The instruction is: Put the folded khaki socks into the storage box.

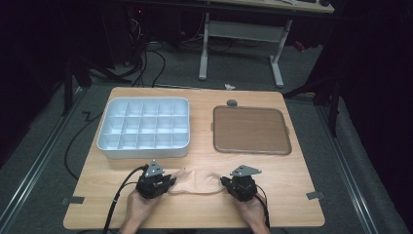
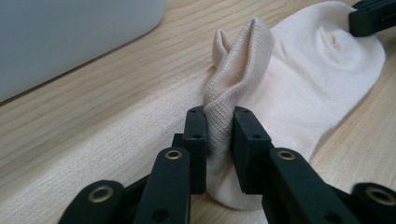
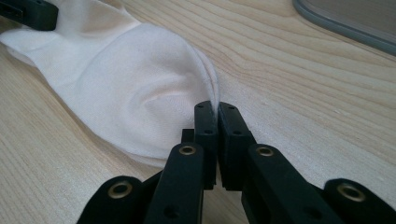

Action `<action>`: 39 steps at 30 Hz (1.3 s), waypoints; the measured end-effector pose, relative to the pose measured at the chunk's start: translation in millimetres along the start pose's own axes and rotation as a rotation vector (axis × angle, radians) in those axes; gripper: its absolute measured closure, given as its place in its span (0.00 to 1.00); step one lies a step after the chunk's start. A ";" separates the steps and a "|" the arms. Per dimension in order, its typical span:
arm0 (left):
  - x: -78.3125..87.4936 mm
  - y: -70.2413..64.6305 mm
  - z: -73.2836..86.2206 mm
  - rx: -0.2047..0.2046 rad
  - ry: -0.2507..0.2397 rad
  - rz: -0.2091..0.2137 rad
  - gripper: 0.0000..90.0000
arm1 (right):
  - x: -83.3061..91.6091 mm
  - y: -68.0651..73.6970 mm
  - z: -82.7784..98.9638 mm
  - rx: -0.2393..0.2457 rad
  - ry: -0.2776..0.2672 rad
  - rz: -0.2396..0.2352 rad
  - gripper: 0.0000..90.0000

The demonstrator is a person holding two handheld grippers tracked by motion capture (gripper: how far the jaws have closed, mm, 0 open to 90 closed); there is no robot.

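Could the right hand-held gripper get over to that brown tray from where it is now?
Probably not yet: the right hand-held gripper is shut on the sock. Otherwise bare table lies between it and the brown tray.

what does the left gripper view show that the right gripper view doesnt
Left gripper view: the sock's ribbed cuff bunched between the left gripper, and the white box's wall.

Right gripper view: the sock's smooth end pinched thin by the right gripper, and the brown tray's rim.

Both: the pale sock on the wood table, with the other gripper's black jaw at its far end.
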State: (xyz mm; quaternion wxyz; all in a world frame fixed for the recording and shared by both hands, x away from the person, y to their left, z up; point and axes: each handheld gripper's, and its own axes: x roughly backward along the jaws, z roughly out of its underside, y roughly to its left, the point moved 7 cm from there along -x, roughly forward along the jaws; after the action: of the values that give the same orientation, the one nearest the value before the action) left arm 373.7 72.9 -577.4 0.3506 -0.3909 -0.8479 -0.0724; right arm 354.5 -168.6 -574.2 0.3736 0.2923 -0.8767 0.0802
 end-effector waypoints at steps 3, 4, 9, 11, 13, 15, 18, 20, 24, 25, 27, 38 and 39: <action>-0.2 1.4 -0.2 0.001 0.000 -0.015 0.80 | -0.8 -0.7 -0.2 0.005 -0.001 -0.001 0.97; -0.1 1.6 -0.1 0.004 0.000 -0.015 0.79 | -1.3 -1.1 -0.5 0.004 -0.004 -0.002 0.97; 1.7 5.4 1.4 0.022 -0.019 -0.036 0.67 | -1.5 0.3 -0.2 0.025 -0.004 0.012 0.95; 3.3 7.5 2.4 0.030 -0.020 -0.043 0.64 | -1.2 0.6 -0.3 0.031 -0.002 0.021 0.87; 4.9 9.0 3.4 0.039 -0.021 -0.047 0.60 | -0.5 0.2 -0.8 0.017 -0.004 0.016 0.82; 6.4 10.5 4.4 0.039 -0.017 -0.061 0.58 | 1.5 0.8 -1.7 0.012 -0.015 0.023 0.79; 8.7 12.6 5.3 0.052 -0.021 -0.071 0.54 | 5.4 3.1 -5.7 0.009 -0.040 0.027 0.78; 9.7 13.4 5.3 0.060 -0.027 -0.073 0.53 | 9.0 6.2 -10.3 0.014 -0.061 0.026 0.78; 7.2 13.0 5.3 0.050 -0.037 -0.081 0.52 | 15.7 20.5 -21.5 0.046 -0.106 0.001 0.91; 6.3 13.0 5.5 0.047 -0.040 -0.083 0.52 | 15.9 26.4 -24.2 0.067 -0.110 -0.004 0.93; 5.9 13.8 5.2 0.055 -0.044 -0.083 0.53 | 13.3 39.5 -28.8 0.095 -0.118 -0.038 0.96; 5.5 13.2 5.2 0.037 -0.041 -0.109 0.63 | -24.4 81.2 -38.5 0.143 -0.067 -0.139 1.00; 5.4 13.2 5.1 0.037 -0.041 -0.109 0.64 | -26.7 83.3 -38.8 0.148 -0.065 -0.142 1.00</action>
State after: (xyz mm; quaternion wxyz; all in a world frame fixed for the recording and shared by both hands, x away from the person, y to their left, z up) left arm 378.0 87.2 -579.7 0.3358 -0.3391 -0.8762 -0.0676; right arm 345.1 -74.5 -559.0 0.3273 0.3829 -0.8571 0.1084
